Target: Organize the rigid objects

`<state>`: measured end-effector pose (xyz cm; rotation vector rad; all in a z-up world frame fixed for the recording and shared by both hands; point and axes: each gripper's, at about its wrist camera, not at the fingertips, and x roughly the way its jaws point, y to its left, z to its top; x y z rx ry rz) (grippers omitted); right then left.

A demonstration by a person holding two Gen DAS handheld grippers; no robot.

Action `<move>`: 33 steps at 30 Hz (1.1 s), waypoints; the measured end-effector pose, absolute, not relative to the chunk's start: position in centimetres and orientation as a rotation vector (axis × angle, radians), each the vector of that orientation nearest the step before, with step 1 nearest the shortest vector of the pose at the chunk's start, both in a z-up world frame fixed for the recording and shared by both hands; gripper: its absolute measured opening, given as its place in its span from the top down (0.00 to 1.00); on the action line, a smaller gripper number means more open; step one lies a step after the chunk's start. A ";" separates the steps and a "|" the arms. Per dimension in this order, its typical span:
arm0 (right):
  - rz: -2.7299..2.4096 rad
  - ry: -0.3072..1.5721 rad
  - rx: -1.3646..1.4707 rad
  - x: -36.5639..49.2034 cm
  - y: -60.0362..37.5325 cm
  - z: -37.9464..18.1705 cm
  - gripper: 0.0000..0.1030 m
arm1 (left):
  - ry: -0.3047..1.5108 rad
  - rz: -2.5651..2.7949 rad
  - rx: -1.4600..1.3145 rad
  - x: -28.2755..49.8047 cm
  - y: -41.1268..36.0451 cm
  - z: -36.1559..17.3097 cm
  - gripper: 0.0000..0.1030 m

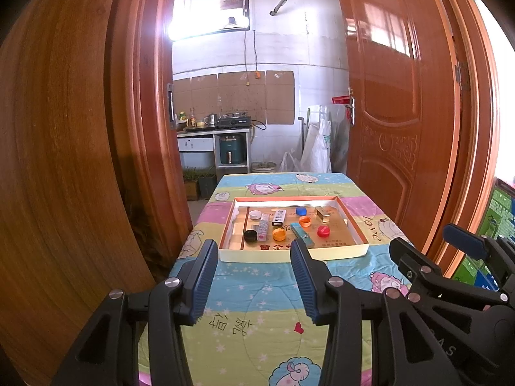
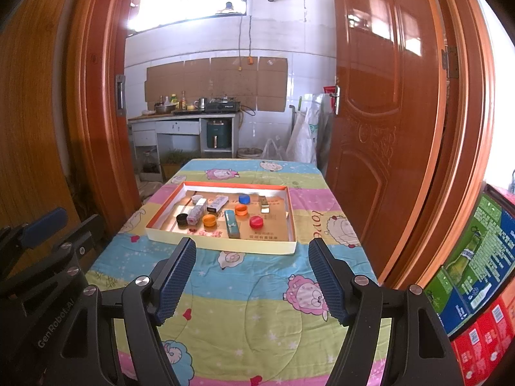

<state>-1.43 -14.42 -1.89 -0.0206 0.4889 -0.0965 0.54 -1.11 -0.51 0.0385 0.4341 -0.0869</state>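
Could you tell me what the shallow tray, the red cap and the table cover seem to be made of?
The tray looks like matte cardboard: thin folded walls, brown printed floor, orange rim. The red cap looks like moulded plastic, uniformly coloured and slightly shiny. The table cover looks like quilted printed fabric, going by its stitched curves and soft cartoon pattern.

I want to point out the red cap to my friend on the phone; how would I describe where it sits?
Find the shallow orange-rimmed cardboard tray on the cartoon-sheep tablecloth. The round red plastic cap lies near its front right, right of the long teal box. It is the only red cap.
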 end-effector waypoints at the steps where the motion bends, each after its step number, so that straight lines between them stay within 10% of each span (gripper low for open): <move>1: -0.096 0.489 -0.020 -1.4 -14.4 -1.9 0.28 | 0.435 -0.090 0.037 0.5 -1.2 -0.5 0.55; 33: -0.095 0.488 -0.018 -1.5 -14.5 -1.9 0.28 | 0.444 -0.095 0.041 0.6 -1.1 -0.7 0.55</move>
